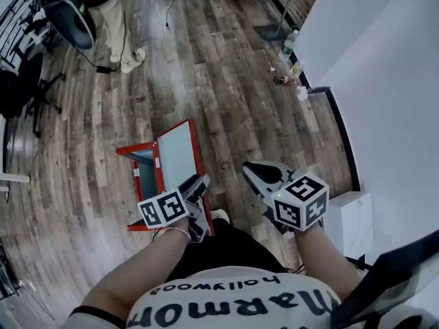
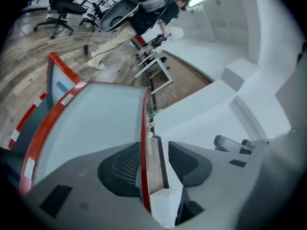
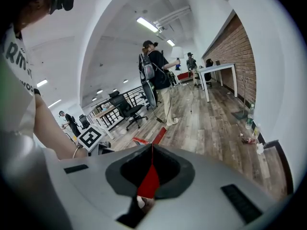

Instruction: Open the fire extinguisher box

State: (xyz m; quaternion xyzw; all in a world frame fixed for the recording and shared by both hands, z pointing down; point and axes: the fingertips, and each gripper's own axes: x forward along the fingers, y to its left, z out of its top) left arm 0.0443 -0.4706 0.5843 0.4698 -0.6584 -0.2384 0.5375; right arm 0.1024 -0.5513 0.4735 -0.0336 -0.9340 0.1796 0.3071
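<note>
The left claw (image 2: 156,158) is released: its jaws stand apart astride the red free edge of the door (image 2: 96,123), with the left pad behind the pane and a gap at the right pad. The door stands swung out from the red fire extinguisher box (image 1: 140,157), left of centre in the head view, on the wood floor (image 1: 206,81). The right claw (image 3: 151,161) is clenched on nothing, right of the box.

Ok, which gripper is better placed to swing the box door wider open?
Left. The left gripper has the red door edge between its open jaws, while the right gripper hangs apart from the box, shut on nothing.
</note>
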